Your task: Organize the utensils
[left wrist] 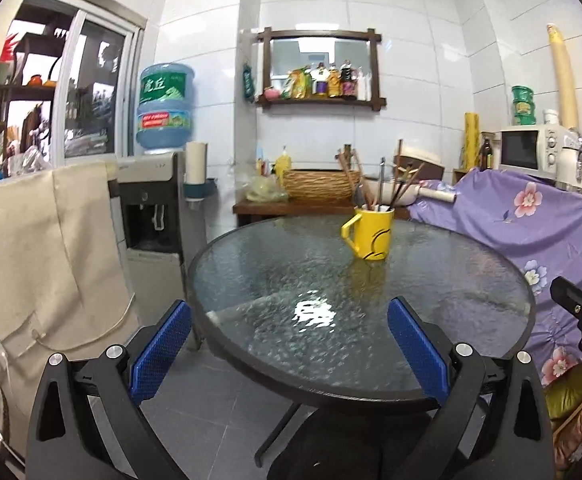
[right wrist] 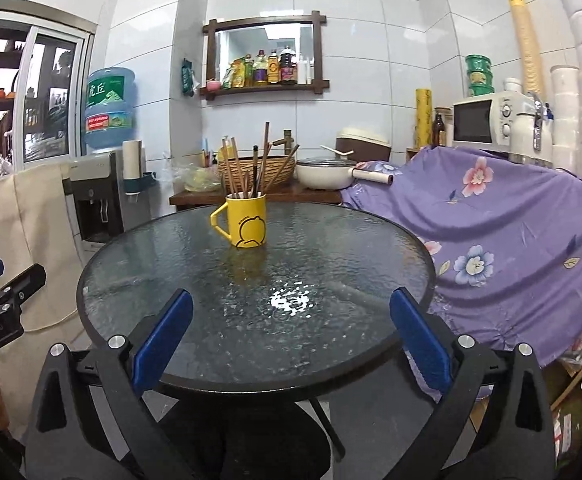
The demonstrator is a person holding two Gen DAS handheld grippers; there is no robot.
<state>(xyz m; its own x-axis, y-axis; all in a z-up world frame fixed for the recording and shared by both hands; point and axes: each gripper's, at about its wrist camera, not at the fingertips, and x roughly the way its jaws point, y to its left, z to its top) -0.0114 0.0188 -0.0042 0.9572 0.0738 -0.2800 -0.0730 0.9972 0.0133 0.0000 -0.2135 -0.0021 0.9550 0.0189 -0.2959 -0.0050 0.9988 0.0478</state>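
Taking the yellow mug (right wrist: 245, 221) as the landmark, the scene ran left to right like this. Far to its left, off the table, stood a water dispenser (right wrist: 95, 196) with a blue bottle on top, clear of the work area. The left gripper (left wrist: 289, 346) hung well short of the mug on the near side, over the near edge of the round glass table (right wrist: 371, 280), its blue pads spread wide and holding nothing; it looked parked there, out of the way. The mug itself stood upright on the far half of the table, handle turned left, with the utensils (right wrist: 251, 164) bunched inside it: wooden chopsticks and at least one darker stick, leaning outward against the rim because nothing else held them up. Apart from the mug, the glass was bare, so the sorting appeared done. The right gripper (right wrist: 291, 346) likewise hovered near the front edge, well apart from the mug, its pads wide apart and empty, probably drawn back to leave the mug undisturbed. Behind the mug a wicker basket (right wrist: 257, 170) sat on a low bench; to the right a purple floral cloth (right wrist: 511, 220) draped over furniture, likely as a dust cover.
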